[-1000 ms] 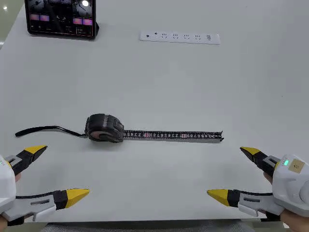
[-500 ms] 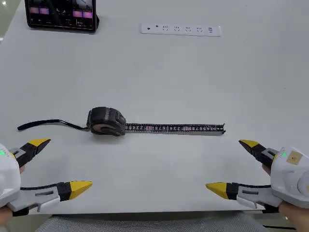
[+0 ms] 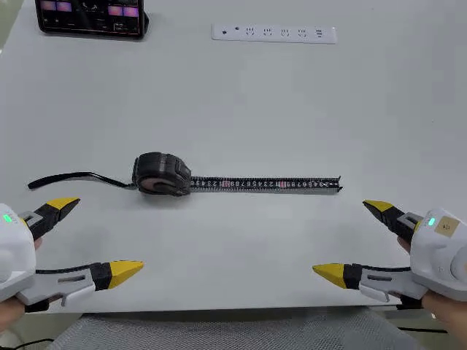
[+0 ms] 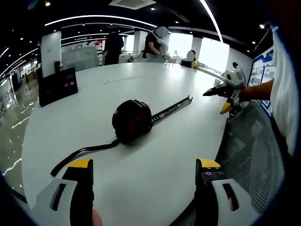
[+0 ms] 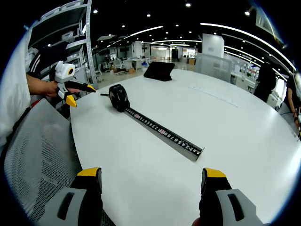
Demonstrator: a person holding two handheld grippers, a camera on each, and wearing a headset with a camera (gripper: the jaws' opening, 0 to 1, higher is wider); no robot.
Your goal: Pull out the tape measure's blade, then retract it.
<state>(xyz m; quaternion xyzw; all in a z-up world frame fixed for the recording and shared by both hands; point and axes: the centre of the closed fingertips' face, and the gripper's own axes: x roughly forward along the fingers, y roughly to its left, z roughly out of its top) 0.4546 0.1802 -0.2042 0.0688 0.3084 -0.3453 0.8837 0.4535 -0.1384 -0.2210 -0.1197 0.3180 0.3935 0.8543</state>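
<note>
A black tape measure (image 3: 160, 174) lies on the white table (image 3: 241, 109), its blade (image 3: 266, 184) pulled out to the right and flat on the surface, hook end at the right. A black wrist strap (image 3: 69, 179) trails left from the case. My left gripper (image 3: 69, 238) hovers open at the front left, short of the case (image 4: 131, 119). My right gripper (image 3: 354, 238) stands open at the front right, just short of the blade's tip (image 5: 195, 151). Nothing is between either pair of yellow-tipped fingers.
A white power strip (image 3: 273, 33) lies at the back centre, and a dark tablet (image 3: 91, 16) stands at the back left. A mesh chair (image 3: 219, 332) edges the table's front. People stand far off in the room (image 4: 155, 44).
The head camera has tilted, so the table contents sit slightly higher in the picture. The tape measure, its blade and both grippers have held their places.
</note>
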